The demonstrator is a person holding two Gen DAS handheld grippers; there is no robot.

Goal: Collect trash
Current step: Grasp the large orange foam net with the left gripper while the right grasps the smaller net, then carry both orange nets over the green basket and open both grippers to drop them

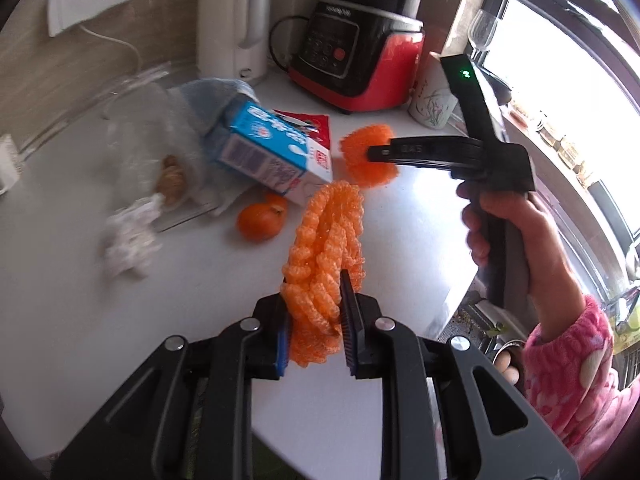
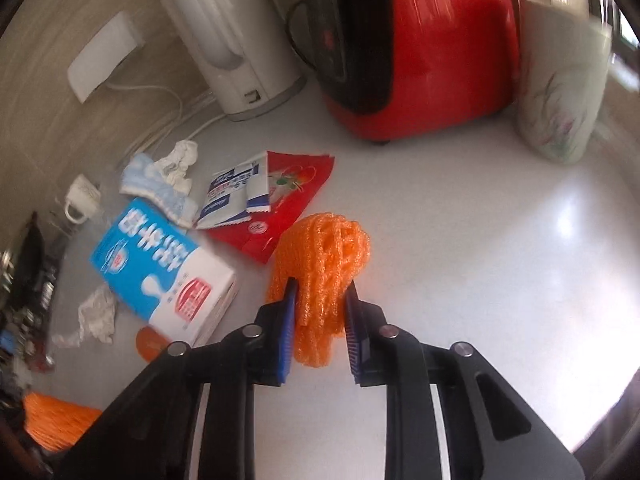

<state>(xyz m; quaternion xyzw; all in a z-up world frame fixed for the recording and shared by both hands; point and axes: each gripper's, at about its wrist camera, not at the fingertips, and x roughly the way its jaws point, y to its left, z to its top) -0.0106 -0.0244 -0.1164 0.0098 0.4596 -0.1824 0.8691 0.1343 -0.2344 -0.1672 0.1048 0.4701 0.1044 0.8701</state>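
Orange foam nets (image 1: 324,256) (image 2: 324,276), ribbed and springy, pinched in both tongs.

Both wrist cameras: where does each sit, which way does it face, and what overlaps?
Left wrist: on the left gripper, facing across the counter; shows its orange foam net, the right gripper and the right hand.
Right wrist: on the right gripper, facing counter and wall; shows its own foam net.
Shared: milk carton, red appliance.

left gripper (image 1: 316,316) clamped, right gripper (image 2: 320,312) clamped — both level
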